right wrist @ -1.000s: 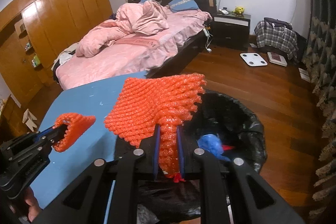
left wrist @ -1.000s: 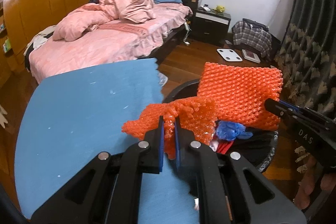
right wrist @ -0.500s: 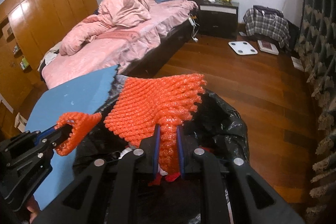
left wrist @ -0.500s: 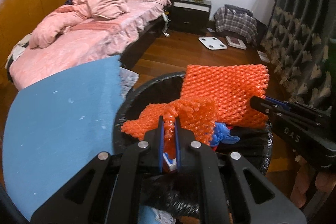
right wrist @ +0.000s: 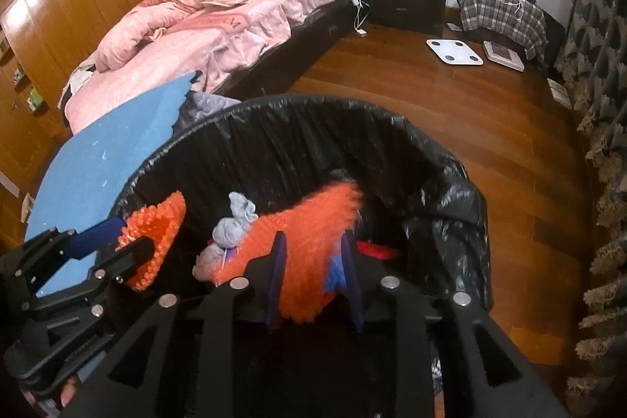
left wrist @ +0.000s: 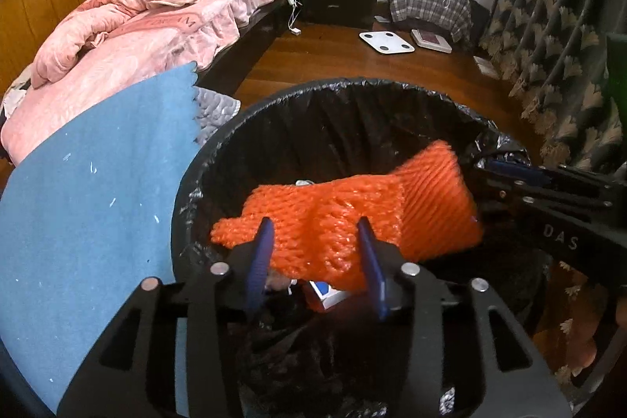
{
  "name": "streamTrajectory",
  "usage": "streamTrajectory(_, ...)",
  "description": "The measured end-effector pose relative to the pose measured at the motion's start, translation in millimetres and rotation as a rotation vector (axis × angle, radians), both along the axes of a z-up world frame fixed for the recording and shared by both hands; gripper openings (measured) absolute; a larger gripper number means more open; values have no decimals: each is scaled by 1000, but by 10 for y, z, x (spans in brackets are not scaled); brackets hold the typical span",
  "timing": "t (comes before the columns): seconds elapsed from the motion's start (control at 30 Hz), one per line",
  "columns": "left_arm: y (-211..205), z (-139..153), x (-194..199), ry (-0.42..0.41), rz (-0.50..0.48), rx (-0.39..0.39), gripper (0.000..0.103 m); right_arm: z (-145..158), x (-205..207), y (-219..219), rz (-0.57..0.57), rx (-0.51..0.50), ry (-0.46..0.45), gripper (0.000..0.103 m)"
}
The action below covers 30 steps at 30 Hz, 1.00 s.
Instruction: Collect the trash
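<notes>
We hold both grippers over the bin (left wrist: 274, 112), its black liner (right wrist: 450, 206) folded over the rim, beside the blue mat (left wrist: 98, 190). Our left gripper (left wrist: 317, 253) has just been opening: its blue pads stand apart with the smaller orange foam net (left wrist: 313, 218) lying between them, sagging inside the bin mouth, and we cannot tell whether either pad still touches it. In the right wrist view that net (right wrist: 156, 234) curls around the left gripper's (right wrist: 117, 245) fingers. Our right gripper (right wrist: 313, 273) has also just been opening; the larger orange foam net (right wrist: 309, 234) sits blurred between its parted pads, over the bin's inside, seemingly loose. From the left wrist view this larger net (left wrist: 435, 206) lies just right of the smaller one. Below lie a grey crumpled wad (right wrist: 231, 226) and a small blue and white box (left wrist: 325, 294)
</notes>
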<state>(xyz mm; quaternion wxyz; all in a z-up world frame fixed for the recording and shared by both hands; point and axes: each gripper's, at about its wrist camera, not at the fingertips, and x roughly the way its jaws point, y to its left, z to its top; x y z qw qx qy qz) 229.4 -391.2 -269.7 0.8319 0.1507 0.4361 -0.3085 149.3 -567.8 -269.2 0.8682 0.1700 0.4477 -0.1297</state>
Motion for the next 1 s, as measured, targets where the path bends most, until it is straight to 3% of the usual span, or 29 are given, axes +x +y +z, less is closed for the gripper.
streamTrajectory(0.3,29,96,-10,-21,10,-10,64,82,-81,16,-22,-6,-12,34)
streamTrajectory(0.4,15,140,-27,-28,6,-16,79,142,-89,0,-32,-7,-25,36)
streamTrajectory(0.83,173,184,-75,-2,38,-22,81,147,-179,32,-43,-1,-16,38)
streamTrajectory(0.93,275,225,-110,-3,55,-16,88,146,-229,121,-43,-5,-6,46)
streamTrajectory(1.0,379,290,-149,-13,72,-22,91,183,-274,186,-47,-15,-8,56)
